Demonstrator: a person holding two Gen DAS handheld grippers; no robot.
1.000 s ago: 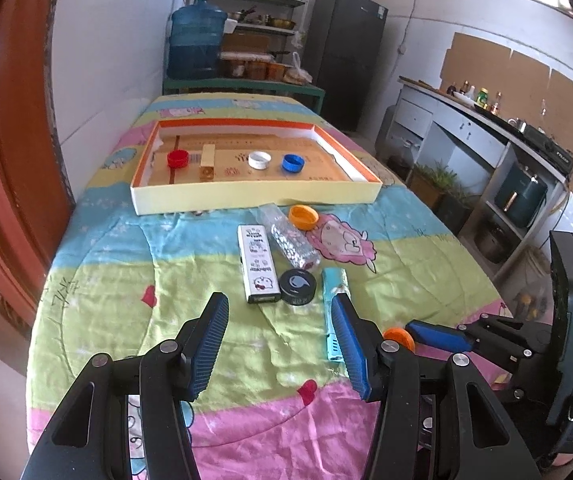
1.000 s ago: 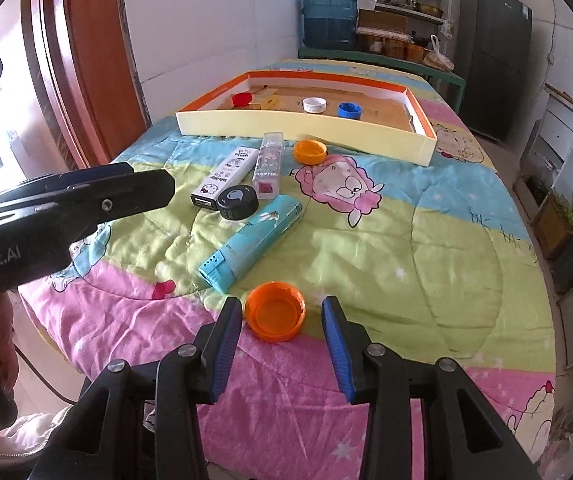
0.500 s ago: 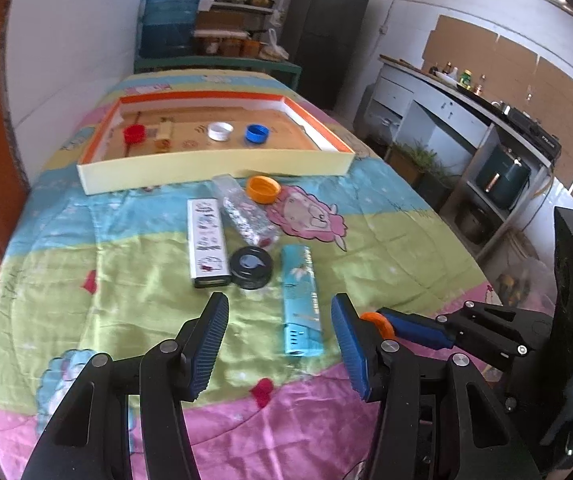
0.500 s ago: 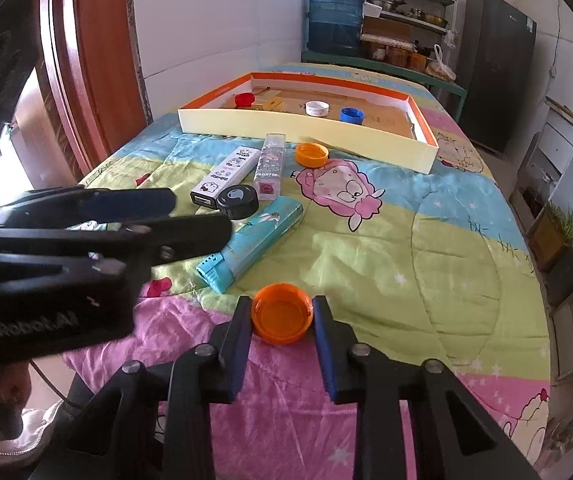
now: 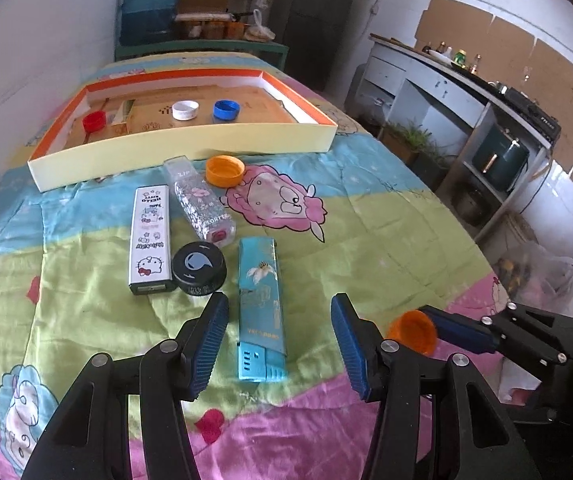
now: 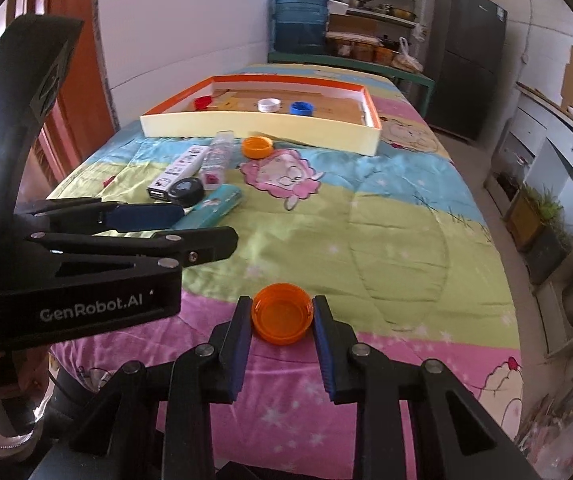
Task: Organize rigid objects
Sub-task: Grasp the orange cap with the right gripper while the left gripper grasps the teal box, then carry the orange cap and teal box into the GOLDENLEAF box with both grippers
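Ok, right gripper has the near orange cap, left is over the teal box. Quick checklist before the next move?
1. Right gripper shut on the near orange cap, pads on both sides: ok.
2. Cap lifted off the quilt: cannot tell.
3. Left gripper open, straddling the teal box: ok.
4. Left pads touching the box: not ok, gaps on both sides.
5. Free room in the tray beside the red cap, white cap and blue cap: ok.
6. Grippers apart from each other: ok, but close.
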